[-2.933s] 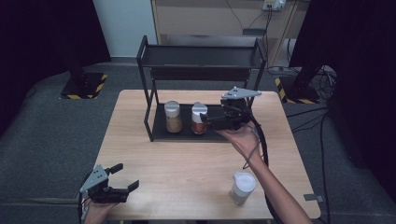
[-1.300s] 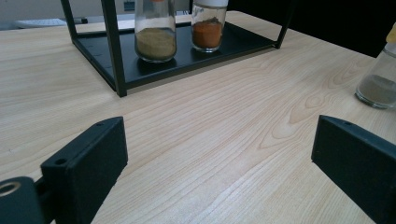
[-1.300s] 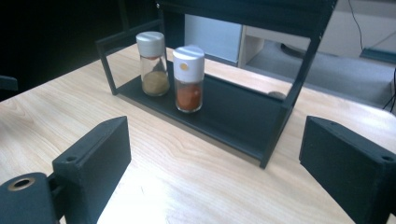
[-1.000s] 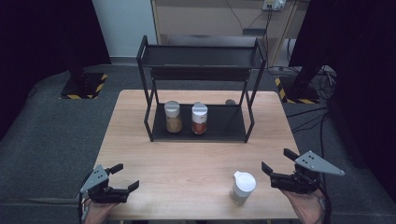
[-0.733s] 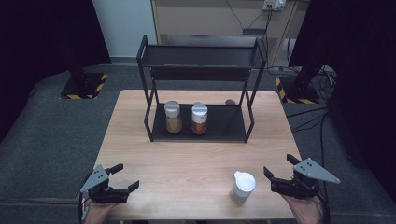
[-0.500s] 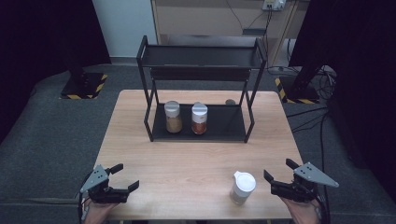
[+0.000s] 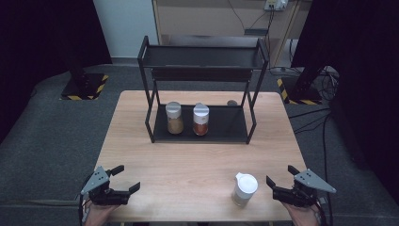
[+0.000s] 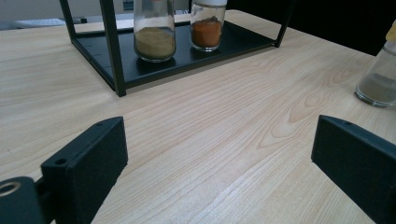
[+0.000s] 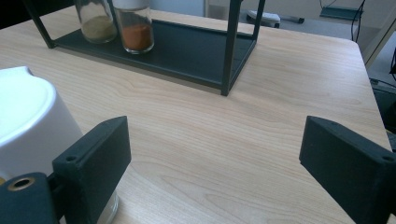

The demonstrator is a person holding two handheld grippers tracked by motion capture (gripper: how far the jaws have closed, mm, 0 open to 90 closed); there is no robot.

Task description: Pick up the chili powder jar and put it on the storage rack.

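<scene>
A black two-tier rack stands at the back of the wooden table. On its lower shelf stand two white-capped glass jars: one with tan powder and one with orange powder. A third white-capped jar stands near the front right. My right gripper is open just right of that jar, with nothing between its jaws. My left gripper is open and empty at the front left corner.
A small dark round object lies on the table behind the rack's right side. Bare wood stretches between the rack and the grippers. Grey floor, cables and black drapes surround the table.
My right gripper has sunk lower toward the table's front right edge beside the white-capped jar, jaws still apart. The left gripper and all three jars have stayed put.
</scene>
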